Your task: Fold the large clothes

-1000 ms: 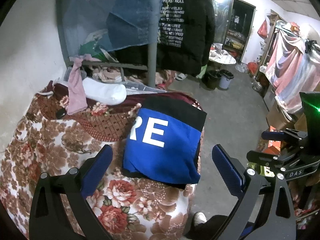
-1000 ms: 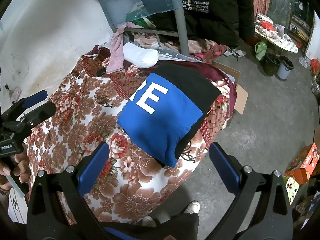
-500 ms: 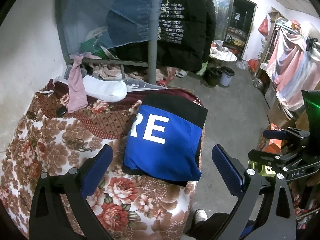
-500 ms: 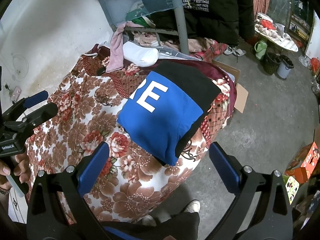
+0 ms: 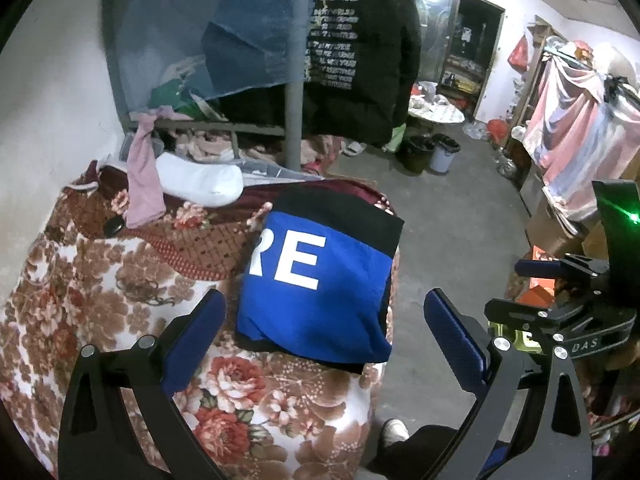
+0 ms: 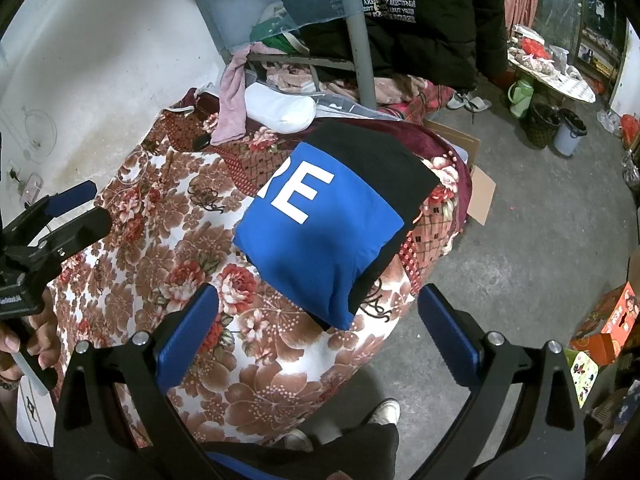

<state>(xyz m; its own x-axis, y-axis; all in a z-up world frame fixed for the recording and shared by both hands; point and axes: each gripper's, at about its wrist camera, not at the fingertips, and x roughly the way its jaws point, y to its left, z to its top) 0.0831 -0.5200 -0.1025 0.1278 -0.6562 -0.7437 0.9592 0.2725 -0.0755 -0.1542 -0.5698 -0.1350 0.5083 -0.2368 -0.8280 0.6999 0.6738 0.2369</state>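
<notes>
We have the blue and black cloth garment with the white letters "RE" (image 6: 320, 236) lying as a compact folded rectangle on the floral red, brown and white blanket (image 6: 168, 248), near the bed's corner closest to us, which we judge marks the folding as done. Our left gripper (image 5: 326, 320) and right gripper (image 6: 318, 320) both hang above it with blue-padded jaws spread wide and holding nothing, apart from the cloth. We read that raised, empty stance as leaving the stack undisturbed so the layers cannot shift.

folded sweatshirt (image 5: 320, 280) 1 | tongs 2 | bins 2 (image 5: 442, 152)
</notes>
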